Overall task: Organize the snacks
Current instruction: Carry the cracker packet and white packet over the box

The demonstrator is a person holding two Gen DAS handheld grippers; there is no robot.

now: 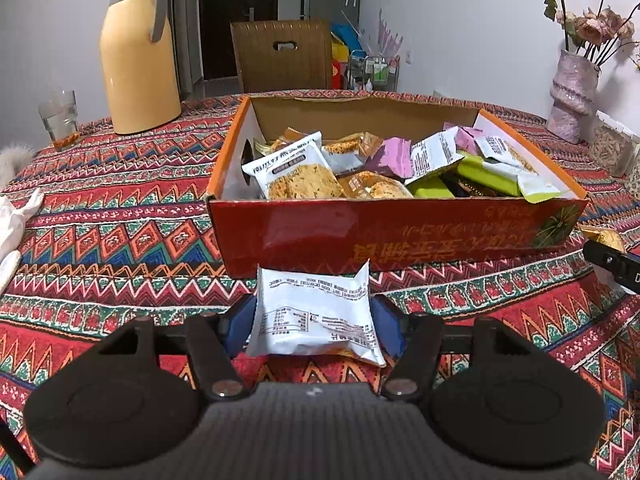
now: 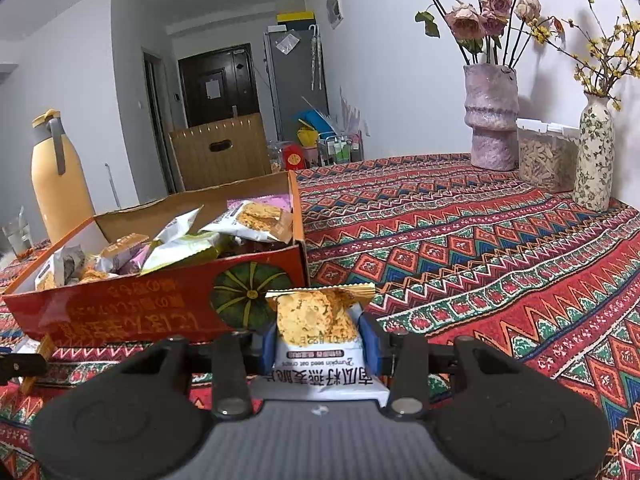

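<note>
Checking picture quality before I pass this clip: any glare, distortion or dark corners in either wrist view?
Left wrist view: soft glare patch on the red box front, fisheye bending of the table edge, print on the white snack packet readable. Right wrist view: dark vignette in the upper corners, walls bowed, packet of oat crisps sharp, the pink vase casting a soft wall shadow.

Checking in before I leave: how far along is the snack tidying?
Done: many packets already lie in the box. In hand: the left tool grips a white packet; the right tool grips a crisp packet. Left: both go in; no other loose snacks show.
</note>
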